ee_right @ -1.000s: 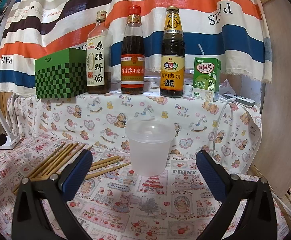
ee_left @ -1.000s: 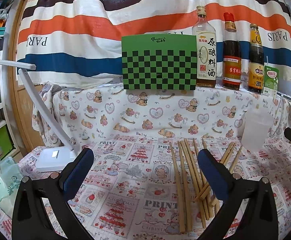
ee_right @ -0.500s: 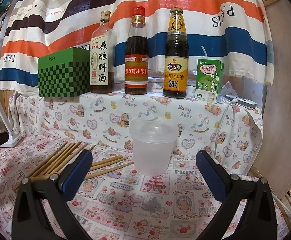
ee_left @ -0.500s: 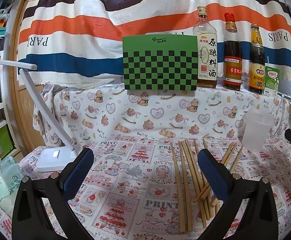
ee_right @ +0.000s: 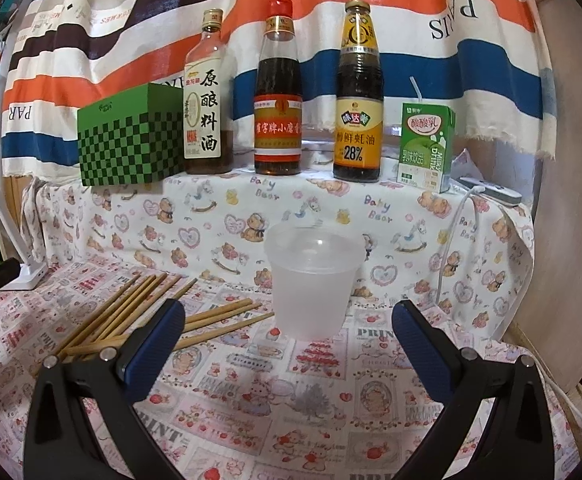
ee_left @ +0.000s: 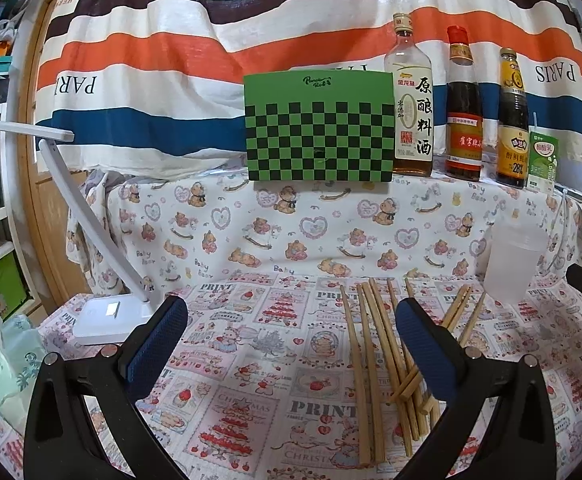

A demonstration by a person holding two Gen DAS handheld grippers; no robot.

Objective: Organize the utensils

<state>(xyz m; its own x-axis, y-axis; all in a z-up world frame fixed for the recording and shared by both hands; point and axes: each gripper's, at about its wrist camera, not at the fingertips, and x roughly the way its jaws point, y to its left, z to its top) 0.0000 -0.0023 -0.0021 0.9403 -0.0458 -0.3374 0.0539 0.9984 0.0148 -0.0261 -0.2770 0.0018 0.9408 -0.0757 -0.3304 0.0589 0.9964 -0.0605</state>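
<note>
Left hand-held gripper (ee_left: 291, 332) and right hand-held gripper (ee_right: 287, 332), both wide open and empty, face loose chopsticks (ee_left: 375, 344) and translucent cup (ee_right: 311, 280), presumably their holder.

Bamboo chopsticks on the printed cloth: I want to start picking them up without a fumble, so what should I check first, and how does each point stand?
1. Left gripper open and holding nothing: ok.
2. Right gripper open and holding nothing: ok.
3. Loose bamboo chopsticks lying flat within view: ok, though several cross near their close ends, so singling one out may be awkward.
4. Translucent plastic cup upright, mouth up: ok.
5. Cup interior free: ok, nothing visible inside.
6. White desk lamp out of the path: ok, it stands left of the chopsticks.
</note>
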